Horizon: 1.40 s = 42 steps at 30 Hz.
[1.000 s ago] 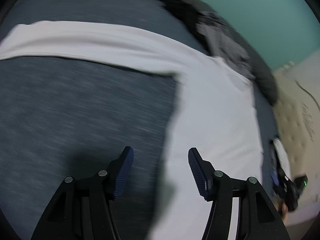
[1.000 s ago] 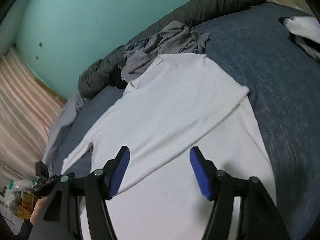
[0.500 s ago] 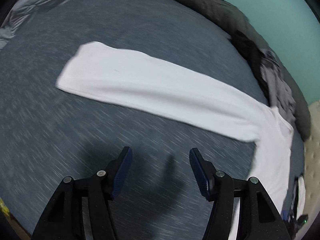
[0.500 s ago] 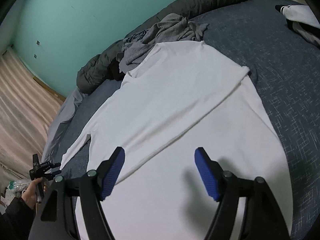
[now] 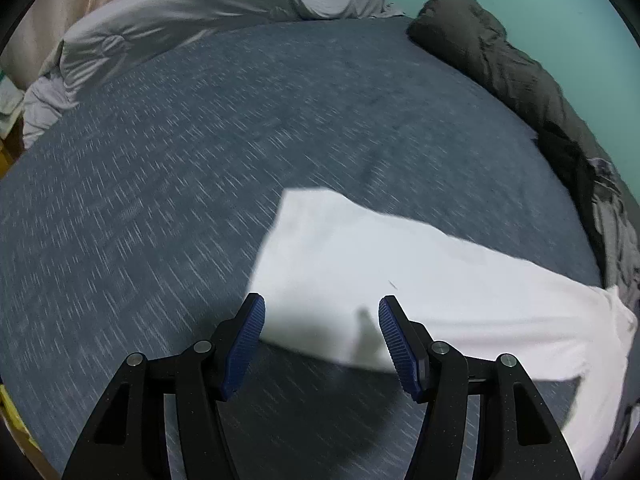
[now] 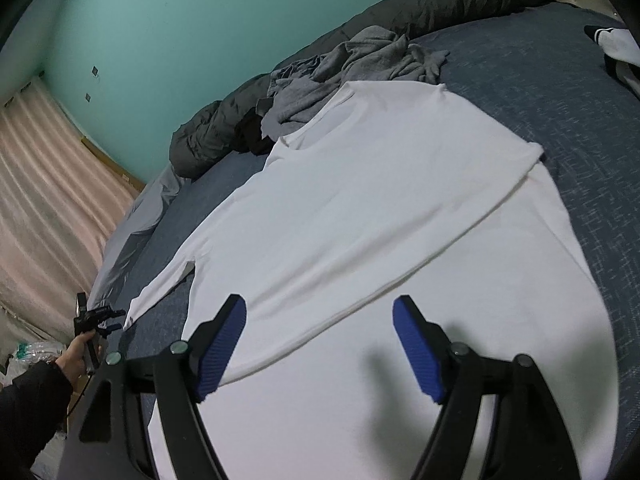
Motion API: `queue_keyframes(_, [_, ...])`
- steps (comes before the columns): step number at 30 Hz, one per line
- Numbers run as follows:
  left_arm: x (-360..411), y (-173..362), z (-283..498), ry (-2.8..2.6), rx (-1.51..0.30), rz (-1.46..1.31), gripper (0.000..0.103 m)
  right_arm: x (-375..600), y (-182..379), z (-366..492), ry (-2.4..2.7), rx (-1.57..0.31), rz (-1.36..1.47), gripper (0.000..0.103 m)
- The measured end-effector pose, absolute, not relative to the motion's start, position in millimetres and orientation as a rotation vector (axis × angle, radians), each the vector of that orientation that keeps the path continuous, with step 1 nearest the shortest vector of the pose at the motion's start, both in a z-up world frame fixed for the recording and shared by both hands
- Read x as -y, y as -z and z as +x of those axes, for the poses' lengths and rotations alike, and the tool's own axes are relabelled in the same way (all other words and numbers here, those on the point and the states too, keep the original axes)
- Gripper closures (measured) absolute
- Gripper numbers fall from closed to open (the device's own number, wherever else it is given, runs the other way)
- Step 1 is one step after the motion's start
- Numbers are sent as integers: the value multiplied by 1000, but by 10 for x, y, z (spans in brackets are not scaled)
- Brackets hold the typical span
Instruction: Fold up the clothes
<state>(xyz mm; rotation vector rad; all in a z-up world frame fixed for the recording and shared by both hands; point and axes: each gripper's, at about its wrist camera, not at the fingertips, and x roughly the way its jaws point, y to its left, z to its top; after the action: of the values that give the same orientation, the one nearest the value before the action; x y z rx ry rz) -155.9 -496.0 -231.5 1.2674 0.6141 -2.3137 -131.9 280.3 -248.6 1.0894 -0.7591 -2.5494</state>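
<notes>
A white long-sleeved shirt [image 6: 380,216] lies spread flat on the blue bed cover [image 5: 200,160], filling the middle of the right view, one sleeve already folded across its body; its other sleeve [image 5: 360,264] stretches out with the cuff at lower centre of the left view. The left tongs [image 5: 320,344] hang over that cuff, jaws well apart and empty. The right tongs [image 6: 320,344] hover over the shirt's lower part, jaws wide and empty too. I'd worry the left jaws could pinch the bed cover along with the cuff, or catch one layer only, so the sleeve drags crooked. A second ago the left view showed the shirt's body and armpit; now it has swept out to the cuff, while the right jaws have spread slightly wider
</notes>
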Motion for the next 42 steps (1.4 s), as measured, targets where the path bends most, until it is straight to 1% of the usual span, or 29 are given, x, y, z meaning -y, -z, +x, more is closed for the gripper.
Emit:
queue_keyframes(9, [5176,2502,-1717,2294,-533,1296,40,-2725,2578,-1348,2564,719,1121,26])
queue_keyframes(10, [5161,2515,-1716,2299,-523,1298,42,-2721,2580,-1348,2570,708,1123,26])
queue_keyframes(11, [5136,2526,-1720,2311,-519,1301,45,-2720,2585,-1349,2573,702,1125,26])
queue_keyframes(13, [5075,2536,-1736,2330,-499,1313,57,-2729,2605,-1354,2571,712,1131,26])
queue_keyframes(14, [5038,2535,-1747,2338,-483,1322,60,-2732,2610,-1355,2570,714,1133,26])
queue_keyframes(16, [4985,2517,-1764,2349,-461,1333,72,-2737,2621,-1357,2568,720,1137,26])
queue_keyframes(17, [4969,2500,-1769,2352,-456,1335,74,-2740,2623,-1358,2568,722,1137,26])
queue_keyframes(18, [4956,2453,-1767,2359,-454,1327,83,-2744,2619,-1356,2568,723,1135,26])
queue_keyframes(19, [4944,2406,-1764,2367,-452,1318,95,-2748,2615,-1354,2567,724,1132,26])
queue_keyframes(20, [4932,2358,-1761,2375,-451,1309,99,-2753,2611,-1353,2568,726,1129,26])
queue_keyframes(21, [4920,2311,-1758,2382,-449,1301,100,-2759,2604,-1352,2570,729,1125,26])
queue_keyframes(23, [4846,2163,-1763,2414,-428,1284,103,-2776,2601,-1345,2569,737,1121,26])
queue_keyframes(32, [4243,1215,-1906,2602,-385,1179,103,-2951,2532,-1268,2588,810,1082,26])
queue_keyframes(35, [4027,1005,-1979,2639,-358,1165,103,-3049,2530,-1251,2591,852,1076,26])
queue_keyframes(39, [3959,1003,-1997,2620,-396,1206,103,-3129,2529,-1225,2590,885,1078,26])
queue_keyframes(42, [4056,1185,-1973,2565,-414,1232,103,-3126,2509,-1214,2585,875,1069,26])
